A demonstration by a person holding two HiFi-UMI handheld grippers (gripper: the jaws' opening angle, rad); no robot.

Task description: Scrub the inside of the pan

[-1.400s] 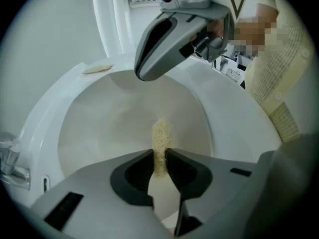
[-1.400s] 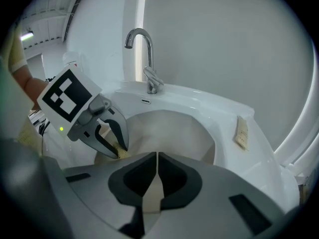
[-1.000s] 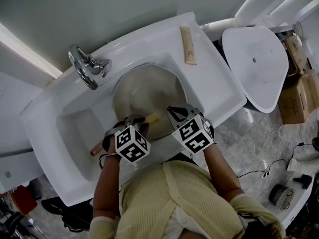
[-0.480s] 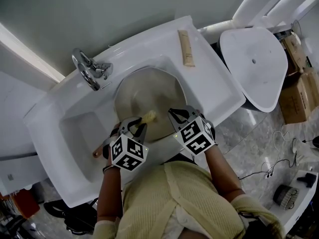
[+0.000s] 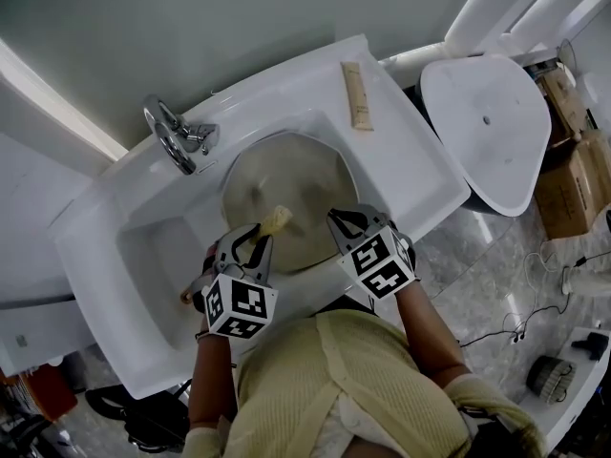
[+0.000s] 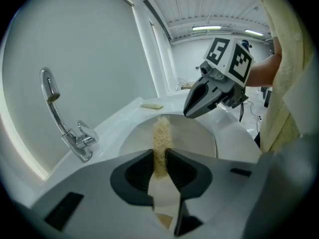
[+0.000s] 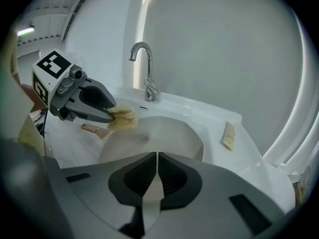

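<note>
The glossy white sink (image 5: 410,160) cradles a round, shallow, dull-metal pan (image 5: 296,184) in its basin, with the pan's brown handle (image 5: 186,296) running out toward the person's left. The left tool (image 5: 250,244) is clamped on a coarse, straw-coloured fibre scrubber (image 5: 274,219), whose long axis juts forward past the jaws over the pan's near-left side. The right tool (image 5: 346,222), jaws pressed together on nothing, hovers at the pan's near rim.
</note>
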